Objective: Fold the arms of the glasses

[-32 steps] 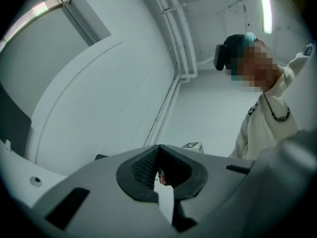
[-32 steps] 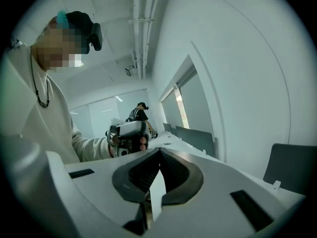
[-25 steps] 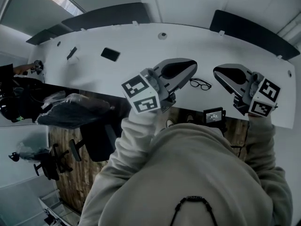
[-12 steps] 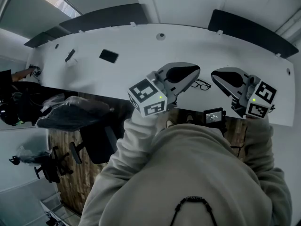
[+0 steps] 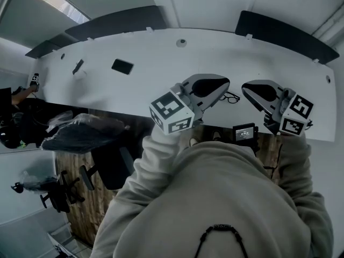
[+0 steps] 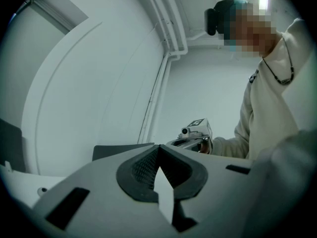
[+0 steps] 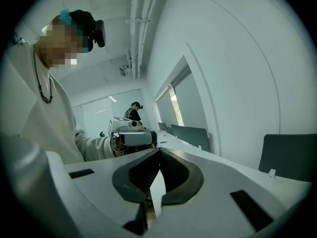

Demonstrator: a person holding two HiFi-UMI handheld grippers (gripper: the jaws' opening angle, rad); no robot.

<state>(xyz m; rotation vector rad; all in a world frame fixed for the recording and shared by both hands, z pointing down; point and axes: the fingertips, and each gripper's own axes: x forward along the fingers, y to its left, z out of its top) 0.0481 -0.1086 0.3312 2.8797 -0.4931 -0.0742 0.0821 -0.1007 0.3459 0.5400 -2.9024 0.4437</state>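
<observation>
At the far left of the white tabletop (image 5: pixel 161 55) lies a flat black slab (image 5: pixel 122 66), well apart from the work; no container shows anywhere on it. Next comes the left gripper (image 5: pixel 220 87), its jaws together with nothing between them, as its own view shows plainly. It points across the tabletop toward the right. The glasses (image 5: pixel 232 97) lie on the tabletop just beside its tip, between the two grippers, with their long axis running roughly left to right in the head view. Their left end is partly hidden behind the left gripper, and whether the arms stand open is too small to tell. To the right of them the right gripper (image 5: pixel 247 88) points back toward the left one, jaws likewise closed and empty. It looks a little farther from the frame than the left gripper, so the left hand seems the nearer. Either gripper would likely have to open before taking an arm. A small black device (image 5: pixel 244 131) sits at the near edge, below the glasses.
</observation>
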